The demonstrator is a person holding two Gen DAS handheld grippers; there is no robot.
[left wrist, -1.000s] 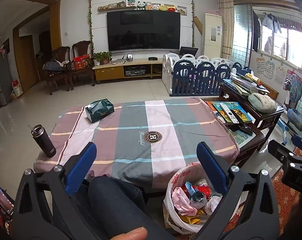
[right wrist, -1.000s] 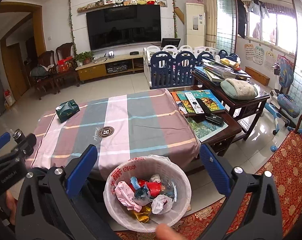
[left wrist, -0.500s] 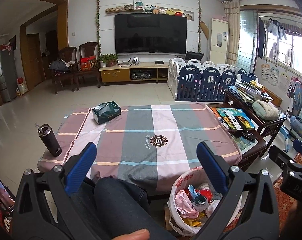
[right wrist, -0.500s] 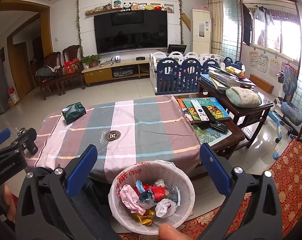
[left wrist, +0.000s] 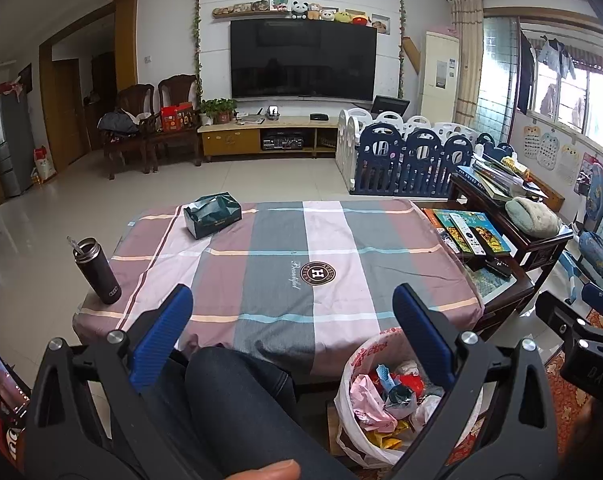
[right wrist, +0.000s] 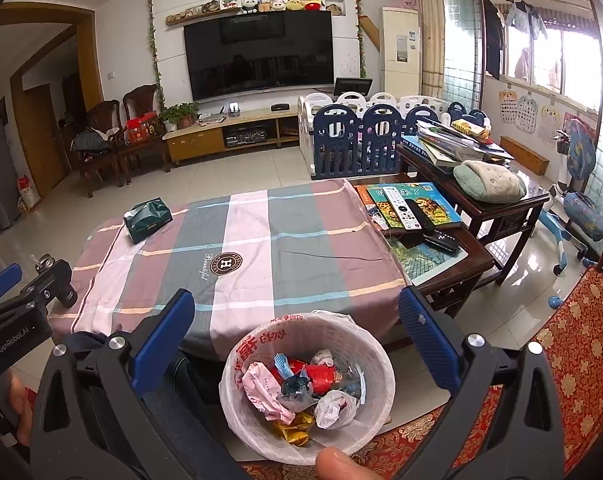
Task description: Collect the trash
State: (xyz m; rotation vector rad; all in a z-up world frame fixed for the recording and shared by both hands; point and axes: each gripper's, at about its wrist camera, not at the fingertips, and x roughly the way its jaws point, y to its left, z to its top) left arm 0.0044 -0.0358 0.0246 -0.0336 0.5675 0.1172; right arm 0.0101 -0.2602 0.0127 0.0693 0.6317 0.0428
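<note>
A white bin (right wrist: 375, 354) lined with a plastic bag stands on the floor at the table's near edge, holding several crumpled wrappers (right wrist: 305, 392). It also shows in the left wrist view (left wrist: 351, 364), at the lower right. My right gripper (right wrist: 291, 332) is open and empty, held above the bin. My left gripper (left wrist: 291, 324) is open and empty, above my knee (left wrist: 237, 396) at the table's near edge. The plaid tablecloth (left wrist: 301, 240) shows no loose trash.
A green tissue box (left wrist: 212, 215) sits at the table's far left. A black flask (left wrist: 97, 272) stands at the near left corner. A dark side table (right wrist: 433, 236) with books and remotes adjoins the right. A red patterned sofa (right wrist: 581, 340) is at the right.
Both grippers have risen and tilted up a little, so the table and bin sit lower in view. Both stay open and empty.
</note>
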